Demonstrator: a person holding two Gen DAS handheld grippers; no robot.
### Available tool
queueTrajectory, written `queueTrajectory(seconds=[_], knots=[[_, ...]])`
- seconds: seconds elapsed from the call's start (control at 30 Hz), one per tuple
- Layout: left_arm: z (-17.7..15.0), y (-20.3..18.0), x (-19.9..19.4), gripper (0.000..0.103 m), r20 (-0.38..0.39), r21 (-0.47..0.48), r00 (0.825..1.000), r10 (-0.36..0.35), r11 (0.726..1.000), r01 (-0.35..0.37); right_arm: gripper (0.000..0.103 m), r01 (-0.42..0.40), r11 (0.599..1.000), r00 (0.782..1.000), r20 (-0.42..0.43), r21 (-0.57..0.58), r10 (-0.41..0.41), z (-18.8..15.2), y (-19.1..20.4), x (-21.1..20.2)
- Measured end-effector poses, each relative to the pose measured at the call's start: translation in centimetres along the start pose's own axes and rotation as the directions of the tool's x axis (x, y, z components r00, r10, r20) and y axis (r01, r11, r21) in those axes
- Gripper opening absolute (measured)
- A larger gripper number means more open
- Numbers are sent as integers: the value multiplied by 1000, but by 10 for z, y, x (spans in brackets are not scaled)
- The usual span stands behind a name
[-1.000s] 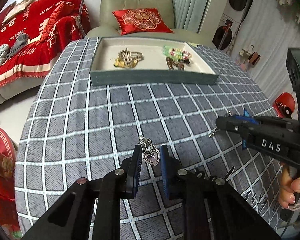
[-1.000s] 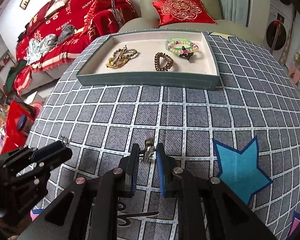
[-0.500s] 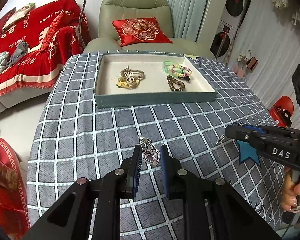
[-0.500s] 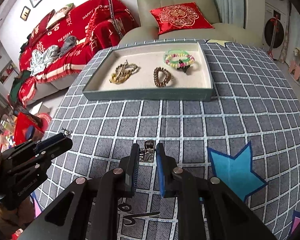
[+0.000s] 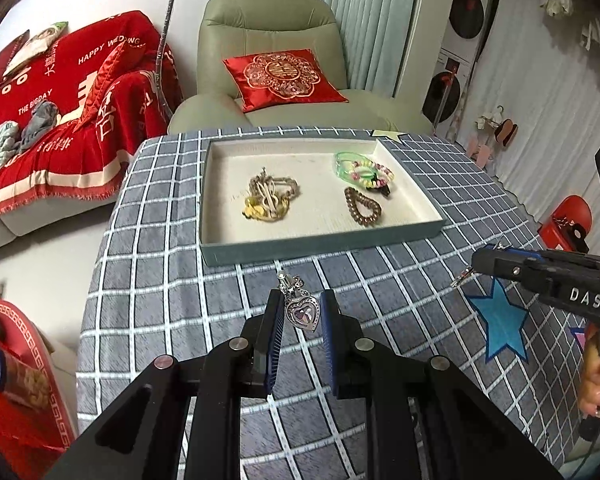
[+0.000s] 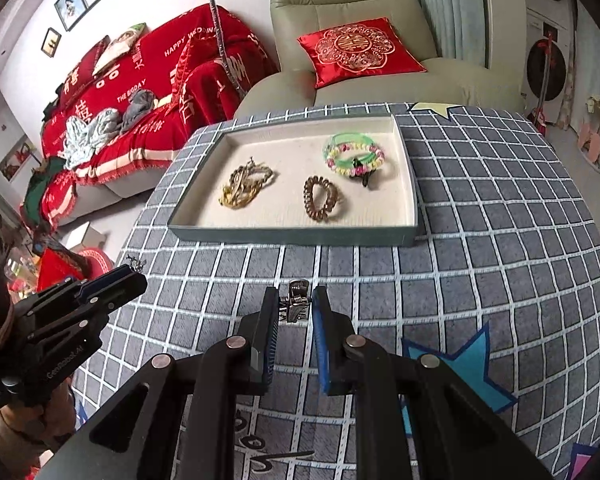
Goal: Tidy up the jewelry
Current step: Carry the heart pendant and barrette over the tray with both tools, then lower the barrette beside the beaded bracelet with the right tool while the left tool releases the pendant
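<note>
A checked tablecloth [image 5: 172, 280] lies bare between the grippers and the far tray [image 5: 320, 246]. Angled downward, the left gripper [image 5: 300, 312] pinches a heart pendant [image 5: 302, 313]; the right gripper [image 6: 294, 306] pinches a small silver clip [image 6: 297, 300].

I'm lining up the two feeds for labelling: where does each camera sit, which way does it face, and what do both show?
Left wrist: on the left gripper, looking forward and down along its fingers at the heart pendant it grips, the checked tablecloth and the tray; the right gripper and a hand show at right.
Right wrist: on the right gripper, gripping a small metal piece; the left gripper shows at left.
Shared: tray, brown coil bracelet, green beaded bracelet, armchair.
</note>
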State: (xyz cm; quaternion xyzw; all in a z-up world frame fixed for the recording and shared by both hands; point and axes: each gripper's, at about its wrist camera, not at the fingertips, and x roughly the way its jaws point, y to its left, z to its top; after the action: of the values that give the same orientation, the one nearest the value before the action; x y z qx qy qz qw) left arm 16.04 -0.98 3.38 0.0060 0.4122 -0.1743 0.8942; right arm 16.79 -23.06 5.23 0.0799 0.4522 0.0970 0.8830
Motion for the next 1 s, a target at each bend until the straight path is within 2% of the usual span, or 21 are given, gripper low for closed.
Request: queueTrajectory(seconds=[0.3, 0.5, 0.7, 1.0], knots=[[45, 20, 1, 35, 48, -15, 999, 16, 1000, -15, 18, -7, 1000, 1000, 23, 22, 6, 42, -12, 2], [81, 31, 23, 35, 50, -45, 999, 2, 999, 1, 18, 9, 999, 1000, 11, 31, -9, 73, -19, 19], [94, 31, 55, 35, 20, -35, 1000, 13, 999, -12, 18, 27, 999, 999, -34, 30, -26, 90, -27, 47], [92, 28, 98, 35, -49, -20, 999, 17, 1000, -18, 18, 58, 998, 990, -130, 12, -56, 91, -42, 88]])
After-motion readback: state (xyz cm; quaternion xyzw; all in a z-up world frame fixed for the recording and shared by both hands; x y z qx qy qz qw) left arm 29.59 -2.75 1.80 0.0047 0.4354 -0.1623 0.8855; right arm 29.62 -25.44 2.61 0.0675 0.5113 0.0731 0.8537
